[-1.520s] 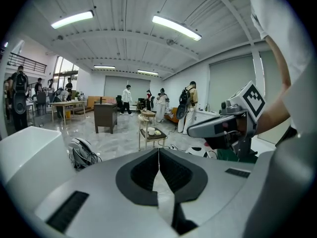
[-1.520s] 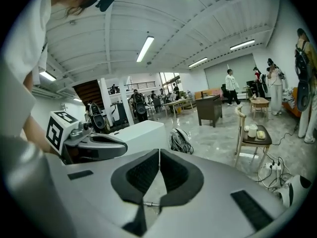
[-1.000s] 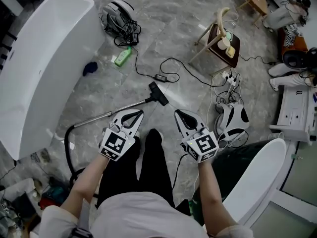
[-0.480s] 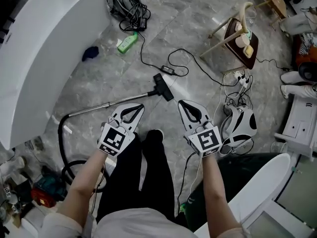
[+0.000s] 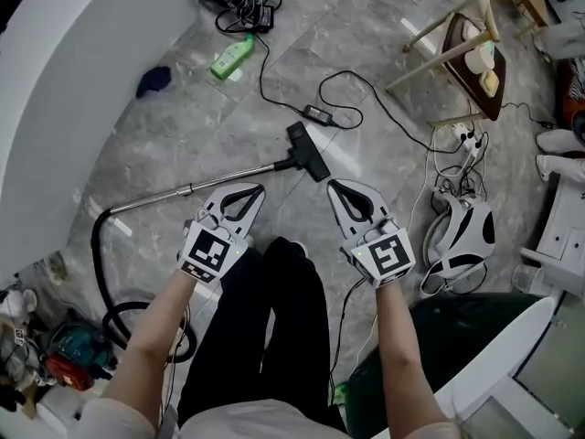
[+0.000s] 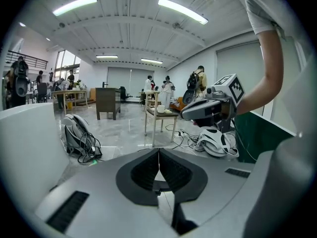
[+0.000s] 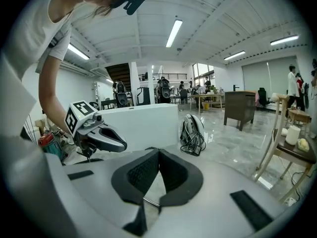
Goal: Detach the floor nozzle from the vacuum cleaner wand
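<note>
- Fingers of the left gripper are pressing together along their whole length, with nothing between them.
- Fingers of the right gripper are likewise meeting tip to tip and gripping nothing.
- Both grippers are pointing forward and somewhat down, side by side but apart, over the person's black trousers.
- Ahead of the two tips, the black floor nozzle is lying on the floor, attached to the metal wand; neither gripper is touching it.
- From the wand's far end, a black hose is curving back toward the person's left side.
- Grey marbled tiles are covering the floor, and clutter is lying across them: a green bottle, a dark blue cloth, a black power adapter on a looping cable, and a power strip.
- A wooden chair is standing to the right, with a white helmet-shaped device on the floor nearer the person.
- A white curved unit is filling the left side.
- Around all this, a large open hall is showing, with strip lights glowing on the ceiling and people standing near tables at the back.
</note>
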Available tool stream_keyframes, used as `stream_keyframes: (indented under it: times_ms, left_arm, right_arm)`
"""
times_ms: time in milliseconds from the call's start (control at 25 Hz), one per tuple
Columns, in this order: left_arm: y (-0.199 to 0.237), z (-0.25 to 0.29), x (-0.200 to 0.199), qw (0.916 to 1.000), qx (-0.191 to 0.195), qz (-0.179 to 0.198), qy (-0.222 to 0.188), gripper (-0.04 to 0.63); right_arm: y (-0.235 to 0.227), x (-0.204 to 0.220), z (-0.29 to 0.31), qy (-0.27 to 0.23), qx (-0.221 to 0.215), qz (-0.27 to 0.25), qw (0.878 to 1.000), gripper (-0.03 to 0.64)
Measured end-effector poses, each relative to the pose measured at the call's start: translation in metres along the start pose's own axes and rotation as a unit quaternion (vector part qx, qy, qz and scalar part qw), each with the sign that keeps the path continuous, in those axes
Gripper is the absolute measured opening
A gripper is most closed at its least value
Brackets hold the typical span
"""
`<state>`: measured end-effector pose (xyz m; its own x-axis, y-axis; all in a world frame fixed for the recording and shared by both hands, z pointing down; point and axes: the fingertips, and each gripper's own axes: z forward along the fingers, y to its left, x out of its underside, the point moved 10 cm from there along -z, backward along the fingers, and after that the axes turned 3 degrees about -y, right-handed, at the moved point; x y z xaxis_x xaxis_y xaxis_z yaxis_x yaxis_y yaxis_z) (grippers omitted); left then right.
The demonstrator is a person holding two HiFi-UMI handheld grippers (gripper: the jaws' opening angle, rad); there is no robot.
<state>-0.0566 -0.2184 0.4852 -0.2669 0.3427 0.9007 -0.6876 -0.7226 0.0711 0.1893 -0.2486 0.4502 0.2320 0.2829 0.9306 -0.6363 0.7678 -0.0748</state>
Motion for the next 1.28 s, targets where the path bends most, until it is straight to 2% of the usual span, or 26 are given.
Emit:
stream_keyframes:
  times_ms: [280,400,520,800,880,1080,1200,1280]
  left_arm:
    - [0.018,0.050,0.075,1.0000,-0.009,0.001,0.003,0.011]
    - [0.029,0.071,0.105,0.9997,-0.018,-0.018,-0.001,0.011]
    - [0.037,0.094,0.132,0.9988,-0.020,-0.043,-0.012,0.011]
    - [0.062,0.145,0.206,0.9994,-0.019,-0.028,-0.007,0.011]
    - [0.068,0.158,0.229,0.9997,-0.017,-0.020,-0.003,0.011]
    - [0.080,0.186,0.285,0.9999,-0.009,-0.003,0.013,0.011]
    - [0.082,0.197,0.306,0.9997,0.001,0.015,0.022,0.012]
    - [0.084,0.201,0.315,0.9995,0.005,0.023,0.021,0.012]
  right_arm:
    - [-0.027,0.084,0.040,0.015,-0.020,-0.003,1.000,0.015]
    - [-0.040,0.118,0.062,0.020,-0.040,0.008,0.999,0.015]
    - [-0.052,0.151,0.080,0.010,-0.055,0.045,0.997,0.015]
    - [-0.085,0.217,0.132,-0.046,-0.084,0.127,0.987,0.017]
    - [-0.091,0.237,0.145,-0.041,-0.095,0.108,0.989,0.016]
    - [-0.092,0.289,0.178,0.028,-0.120,-0.013,0.992,0.015]
    - [-0.094,0.316,0.194,0.067,-0.129,-0.042,0.988,0.015]
    - [-0.095,0.328,0.204,0.075,-0.137,-0.059,0.986,0.015]
